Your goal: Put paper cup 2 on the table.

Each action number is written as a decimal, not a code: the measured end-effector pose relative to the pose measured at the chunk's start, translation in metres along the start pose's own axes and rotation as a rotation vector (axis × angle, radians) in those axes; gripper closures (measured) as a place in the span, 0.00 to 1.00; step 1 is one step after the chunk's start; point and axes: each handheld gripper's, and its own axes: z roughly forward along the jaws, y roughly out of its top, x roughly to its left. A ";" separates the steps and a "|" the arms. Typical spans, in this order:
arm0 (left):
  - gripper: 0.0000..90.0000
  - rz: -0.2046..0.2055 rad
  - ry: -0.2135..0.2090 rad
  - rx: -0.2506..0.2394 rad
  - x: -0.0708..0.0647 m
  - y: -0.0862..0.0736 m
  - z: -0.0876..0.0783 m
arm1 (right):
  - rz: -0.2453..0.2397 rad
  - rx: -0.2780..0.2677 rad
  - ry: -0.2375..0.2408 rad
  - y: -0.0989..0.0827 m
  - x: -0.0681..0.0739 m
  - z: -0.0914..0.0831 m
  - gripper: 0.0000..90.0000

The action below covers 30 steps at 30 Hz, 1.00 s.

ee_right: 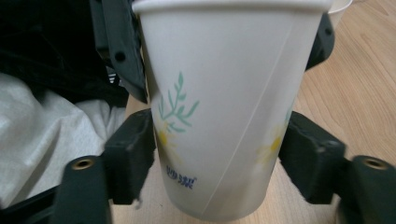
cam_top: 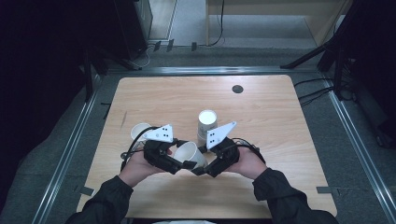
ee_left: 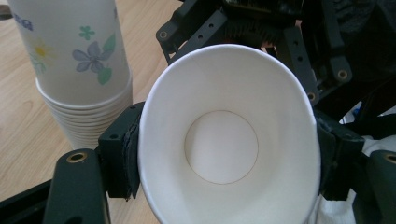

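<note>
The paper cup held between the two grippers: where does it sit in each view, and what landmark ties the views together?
High view: the paper cup lies low and centre, between the left gripper and right gripper.
Left gripper view: centre, its open mouth toward the camera, the pads pressing its rim.
Right gripper view: centre, its flowered side wall between the jaws.
Shared landmark: the wooden table; the stack of cups also stands upper left in the left gripper view.
</note>
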 end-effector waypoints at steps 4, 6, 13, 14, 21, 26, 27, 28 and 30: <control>0.28 -0.011 0.010 -0.021 0.003 0.001 -0.008 | 0.002 0.007 -0.016 -0.003 -0.001 0.001 0.27; 0.28 -0.018 0.014 -0.026 0.006 0.000 -0.013 | 0.007 0.004 -0.038 -0.004 -0.001 -0.001 0.26; 0.28 -0.037 0.051 -0.063 0.010 -0.003 -0.033 | 0.034 0.020 -0.084 -0.010 -0.004 -0.006 0.25; 0.28 -0.036 0.060 -0.056 0.011 -0.004 -0.035 | 0.039 0.022 -0.088 -0.011 -0.003 -0.007 0.25; 0.28 -0.015 0.118 0.007 0.014 -0.011 -0.042 | 0.050 0.036 -0.113 -0.015 -0.008 -0.013 0.26; 0.28 -0.022 0.147 0.038 0.015 -0.017 -0.045 | 0.067 0.014 -0.147 -0.017 -0.010 -0.019 0.26; 0.28 -0.024 0.146 0.046 0.016 -0.018 -0.046 | 0.067 0.012 -0.154 -0.017 -0.010 -0.020 0.26; 0.28 -0.022 0.151 0.050 0.017 -0.019 -0.047 | 0.068 0.011 -0.162 -0.017 -0.010 -0.022 0.26; 0.28 -0.028 0.159 0.065 0.018 -0.022 -0.049 | 0.075 0.005 -0.176 -0.018 -0.011 -0.024 0.26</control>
